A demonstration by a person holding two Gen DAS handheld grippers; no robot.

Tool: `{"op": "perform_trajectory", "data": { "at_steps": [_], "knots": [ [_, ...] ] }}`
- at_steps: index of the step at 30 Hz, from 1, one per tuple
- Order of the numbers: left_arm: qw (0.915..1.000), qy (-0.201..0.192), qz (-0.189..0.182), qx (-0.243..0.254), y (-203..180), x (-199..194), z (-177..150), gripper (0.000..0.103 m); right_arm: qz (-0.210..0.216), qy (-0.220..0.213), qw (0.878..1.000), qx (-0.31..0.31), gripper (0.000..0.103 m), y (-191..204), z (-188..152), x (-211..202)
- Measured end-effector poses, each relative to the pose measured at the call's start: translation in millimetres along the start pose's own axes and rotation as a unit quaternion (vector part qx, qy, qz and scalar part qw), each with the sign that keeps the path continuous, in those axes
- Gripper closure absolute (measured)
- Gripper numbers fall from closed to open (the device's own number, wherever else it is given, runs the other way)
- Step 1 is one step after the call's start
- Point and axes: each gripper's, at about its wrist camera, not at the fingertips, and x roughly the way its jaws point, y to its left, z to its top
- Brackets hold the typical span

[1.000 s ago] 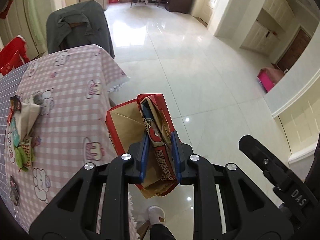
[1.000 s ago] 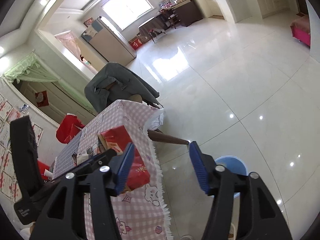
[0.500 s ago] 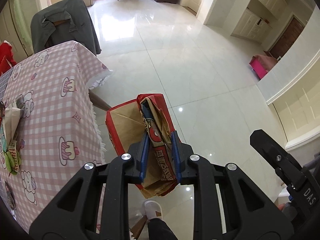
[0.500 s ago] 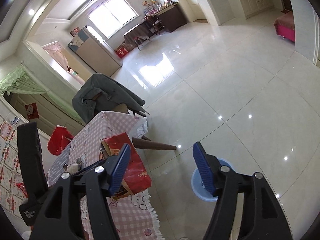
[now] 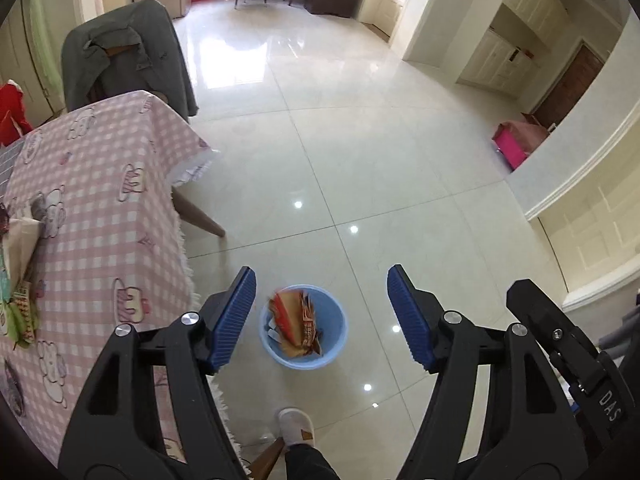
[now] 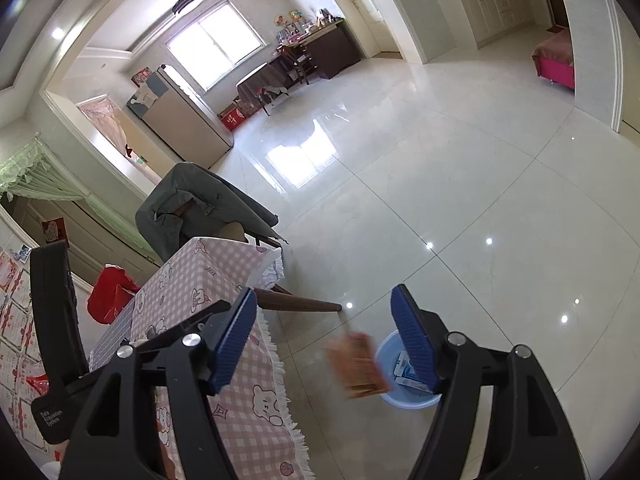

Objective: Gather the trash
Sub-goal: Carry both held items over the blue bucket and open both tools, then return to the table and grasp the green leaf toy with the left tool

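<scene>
Below, the glossy cream tile floor fills most of both views, with bright window glare far off. At the left stands the counter, draped in a soft pink-and-white checked cloth with cartoon prints and a fringed white edge; one tapered wooden leg slants out from under it. A chair hung with a grey jacket stands at its far end.

On the floor just right of the counter's near corner sits the round, smooth pale-blue plastic bin. The flattened red-and-brown cardboard carton is at the bin's mouth, motion-blurred: in the left wrist view it stands in the bin on end, its long axis roughly upright and leaning a little, the top poking above the far-left rim. In the right wrist view the carton shows as a brown smear at the bin's left edge, and whether it touches the rim I cannot tell.

The left gripper points steeply down over the bin, and its jaws have just been opening; the ribbed blue pads now stand spread wide with nothing pinched. The right gripper tilts less steeply, its jaws likewise just been opening and spread, empty. A white slipper and dark trouser leg show at the near edge.
</scene>
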Motion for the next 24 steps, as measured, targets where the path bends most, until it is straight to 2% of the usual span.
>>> {"op": "perform_trajectory", "data": {
  "at_steps": [5,12,18,24],
  "knots": [
    [0.9999,-0.004,0.01,-0.011,14,-14,-3,0.035,0.01,0.004,1.0,-0.01,0.034,13,-2,0],
    [0.9988,-0.014,0.031,-0.036,56,-42,-14,0.035,0.048,0.018,0.998,-0.039,0.034,59,-13,5],
    [0.9951,-0.028,0.057,-0.075,111,-76,-28,0.035,0.09,0.042,0.992,-0.08,0.034,121,-33,13],
    [0.9869,-0.033,0.09,-0.13,184,-105,-51,0.035,0.125,0.075,0.982,-0.121,0.033,186,-61,32]
  ]
}}
